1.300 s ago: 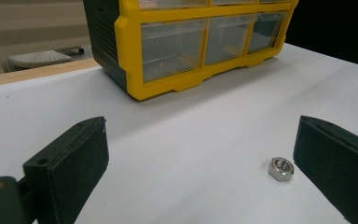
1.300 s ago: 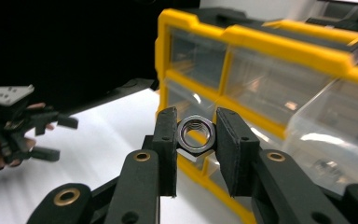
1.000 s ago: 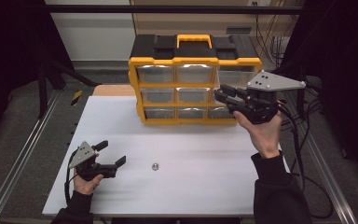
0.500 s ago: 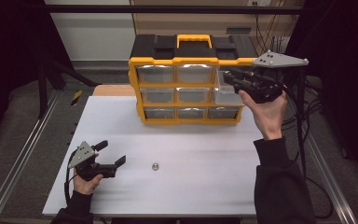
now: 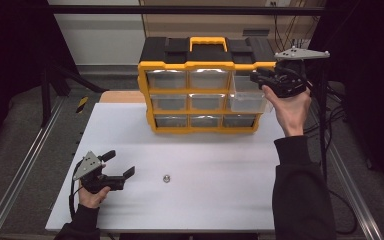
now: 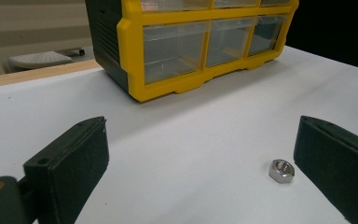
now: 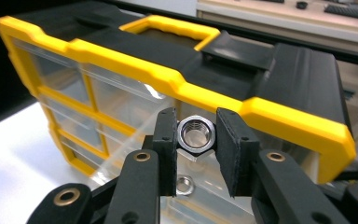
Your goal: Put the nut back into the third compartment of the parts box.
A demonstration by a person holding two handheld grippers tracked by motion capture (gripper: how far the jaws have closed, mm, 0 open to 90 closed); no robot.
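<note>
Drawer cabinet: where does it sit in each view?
High view: drawer cabinet at top centre, standing at the back of the white table.
Left gripper view: cabinet across the top.
Right gripper view: cabinet across the middle, seen slantwise.
Shared landmark: the table.

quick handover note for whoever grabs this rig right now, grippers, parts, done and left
Right gripper: shut on a hex nut, held over the pulled-out top right drawer of the yellow organizer.
Left gripper: open, low over the white table near its front left, holding nothing.
Parts: one nut already in the drawer; a loose nut on the table just right of the left gripper.
Done: drawer opened, one nut in, second nut carried up.
Left: likely drop the held nut in, fetch the loose one, close the drawer.
</note>
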